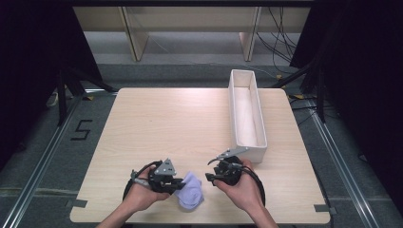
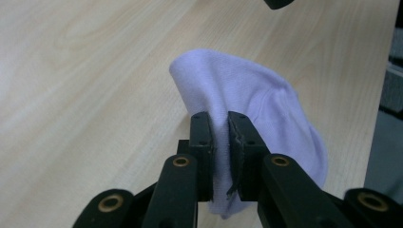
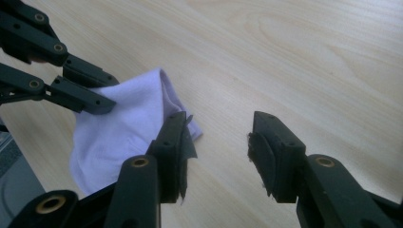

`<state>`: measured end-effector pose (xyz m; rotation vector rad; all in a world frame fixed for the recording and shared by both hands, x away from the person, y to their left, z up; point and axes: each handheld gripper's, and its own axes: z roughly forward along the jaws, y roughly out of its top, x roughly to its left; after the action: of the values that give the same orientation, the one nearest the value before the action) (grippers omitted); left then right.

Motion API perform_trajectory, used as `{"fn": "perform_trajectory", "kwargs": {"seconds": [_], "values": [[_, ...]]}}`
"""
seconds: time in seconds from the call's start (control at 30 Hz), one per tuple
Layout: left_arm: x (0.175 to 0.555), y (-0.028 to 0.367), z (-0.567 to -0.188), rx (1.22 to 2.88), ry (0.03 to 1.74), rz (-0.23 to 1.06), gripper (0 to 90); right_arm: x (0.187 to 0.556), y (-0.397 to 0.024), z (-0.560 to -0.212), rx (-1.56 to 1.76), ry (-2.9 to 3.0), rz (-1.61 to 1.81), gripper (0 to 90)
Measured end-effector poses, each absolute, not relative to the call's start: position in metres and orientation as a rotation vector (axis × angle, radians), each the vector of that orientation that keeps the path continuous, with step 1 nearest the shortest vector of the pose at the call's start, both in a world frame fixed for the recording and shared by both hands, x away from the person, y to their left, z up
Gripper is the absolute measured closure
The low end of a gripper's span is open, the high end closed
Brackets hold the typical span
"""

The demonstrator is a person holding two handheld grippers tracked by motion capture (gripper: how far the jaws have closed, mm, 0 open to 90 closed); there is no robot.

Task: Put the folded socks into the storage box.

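The left claw (image 1: 177, 184) sits at about seven o'clock on the bench (image 1: 180, 123) in the high view, pinched onto the edge of a pale lilac cloth (image 1: 191, 191) that lies bunched just to its right, near the front edge. The right claw (image 1: 215, 177) hangs close by at about five o'clock, spread wide with nothing in it. A long white tray (image 1: 260, 124) runs away from the person along the right side of the bench, its near end just beyond the right claw. On the floor to the left, black tape marks a "5" (image 1: 82, 129); I can read no other writing.

In the left gripper view, the left claw (image 2: 219, 142) has a fold of the cloth (image 2: 247, 102) squeezed between its pads, the soft knit fabric rising in a rounded hump off the wood beyond the jaws.

In the right gripper view, the right claw (image 3: 221, 145) stands wide over bare wood. The cloth (image 3: 128, 118) lies at about ten o'clock, partly behind the nearer jaw, and the left claw (image 3: 107, 105) bites its far edge from the left.
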<state>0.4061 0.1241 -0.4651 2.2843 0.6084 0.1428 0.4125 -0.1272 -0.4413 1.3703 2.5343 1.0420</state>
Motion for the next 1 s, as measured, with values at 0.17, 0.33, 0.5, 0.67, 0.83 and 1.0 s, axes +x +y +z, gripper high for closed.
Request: {"fn": "perform_trajectory", "kwargs": {"seconds": [0.17,0.33,0.5,0.67,0.83,1.0], "values": [[0.412,0.126,-0.451,2.350,0.445,0.157,80.6,0.412,-0.131,-0.433,1.321,2.569,1.078,57.5],[0.416,0.128,-0.438,2.391,0.288,0.173,80.9,0.414,-0.135,-0.428,1.073,2.650,1.138,56.6],[0.413,0.124,-0.430,2.435,0.112,0.130,80.8,0.413,-0.136,-0.423,0.799,2.747,1.144,50.5],[0.408,0.116,-0.426,2.459,0.028,0.114,80.8,0.411,-0.131,-0.421,0.609,2.813,1.101,46.6],[0.406,0.110,-0.423,2.464,-0.025,0.097,80.8,0.409,-0.123,-0.419,0.484,2.858,1.092,44.8],[0.403,0.104,-0.418,2.458,-0.077,0.085,80.8,0.407,-0.115,-0.420,0.358,2.911,1.093,44.4]]}}
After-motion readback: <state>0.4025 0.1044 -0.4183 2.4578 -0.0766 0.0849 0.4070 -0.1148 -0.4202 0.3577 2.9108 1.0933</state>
